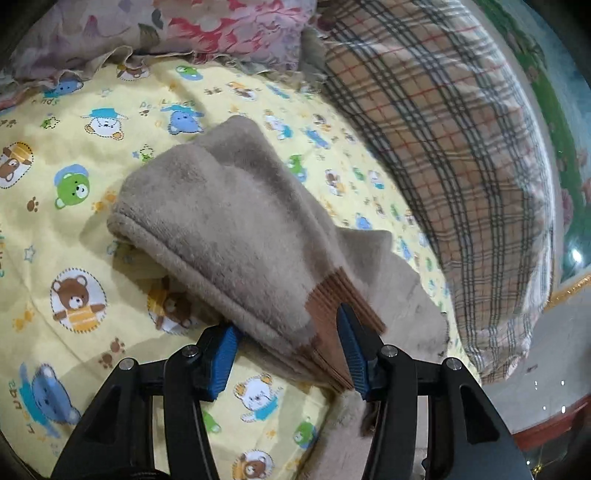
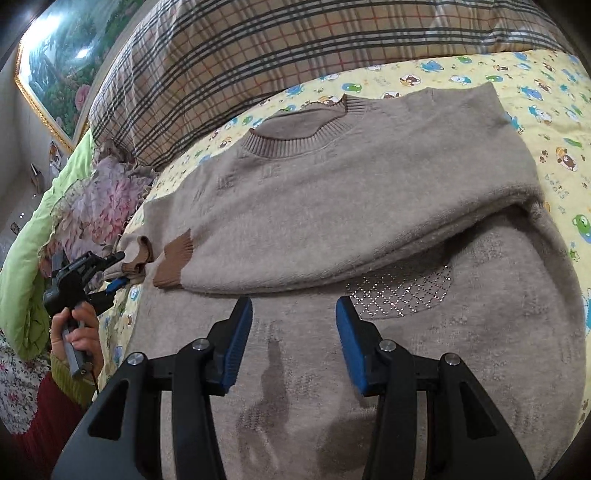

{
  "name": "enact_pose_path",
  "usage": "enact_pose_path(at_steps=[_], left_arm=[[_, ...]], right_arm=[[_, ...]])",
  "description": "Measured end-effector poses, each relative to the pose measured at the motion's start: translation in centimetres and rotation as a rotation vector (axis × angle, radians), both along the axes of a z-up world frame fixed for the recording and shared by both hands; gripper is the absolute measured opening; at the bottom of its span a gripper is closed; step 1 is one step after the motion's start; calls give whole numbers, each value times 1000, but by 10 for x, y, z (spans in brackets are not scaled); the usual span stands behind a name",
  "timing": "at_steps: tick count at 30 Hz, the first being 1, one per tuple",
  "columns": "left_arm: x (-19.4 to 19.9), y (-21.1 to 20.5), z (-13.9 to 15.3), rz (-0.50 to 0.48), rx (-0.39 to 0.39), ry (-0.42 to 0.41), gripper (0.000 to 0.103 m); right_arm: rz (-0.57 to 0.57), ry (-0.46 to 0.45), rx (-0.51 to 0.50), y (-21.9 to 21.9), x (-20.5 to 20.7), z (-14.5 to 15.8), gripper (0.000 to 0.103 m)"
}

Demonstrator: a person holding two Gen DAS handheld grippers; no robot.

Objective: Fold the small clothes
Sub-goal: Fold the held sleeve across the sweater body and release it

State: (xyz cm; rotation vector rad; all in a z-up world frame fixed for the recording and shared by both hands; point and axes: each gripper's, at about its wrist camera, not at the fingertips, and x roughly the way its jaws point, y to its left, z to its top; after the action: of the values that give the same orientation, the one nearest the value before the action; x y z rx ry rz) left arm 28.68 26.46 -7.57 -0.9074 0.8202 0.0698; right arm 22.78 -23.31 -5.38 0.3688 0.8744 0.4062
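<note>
Right wrist | fuzzy taupe sweater (image 2: 332,192) – ribbed brown cuff (image 2: 173,264) | right gripper (image 2: 294,345) half-open, empty | left gripper (image 1: 288,354) half-open astride cuff – unpinched

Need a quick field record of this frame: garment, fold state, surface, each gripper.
garment: beige sweater with brown ribbed cuffs
fold state: sleeve laid across the body; its brown cuff lies between the left gripper's pads
surface: yellow bear-print sheet
background: plaid pillow, floral pillow
left gripper: jaws apart, one pad against the cuff, no clamp visible
right gripper: open over the sweater body, nothing between its pads
</note>
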Motion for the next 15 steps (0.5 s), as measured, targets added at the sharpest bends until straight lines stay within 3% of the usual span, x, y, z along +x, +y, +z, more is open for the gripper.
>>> enact_pose_path(at_steps=[2, 5, 7, 11, 15], left_arm=[[-1, 5, 0, 10, -16, -12, 42], [-4, 13, 5, 20, -5, -32, 18], [-7, 16, 10, 18, 16, -51, 11], [-11, 11, 25, 7, 71, -83, 7], [-19, -8, 48, -34, 19, -168, 7]], right_arm=[[-6, 8, -2, -1, 0, -2, 48], [-23, 9, 6, -5, -2, -2, 48], [-30, 4, 2, -7, -4, -1, 48], [-39, 0, 11, -10, -5, 0, 48], [-37, -8, 36, -13, -8, 3, 48]])
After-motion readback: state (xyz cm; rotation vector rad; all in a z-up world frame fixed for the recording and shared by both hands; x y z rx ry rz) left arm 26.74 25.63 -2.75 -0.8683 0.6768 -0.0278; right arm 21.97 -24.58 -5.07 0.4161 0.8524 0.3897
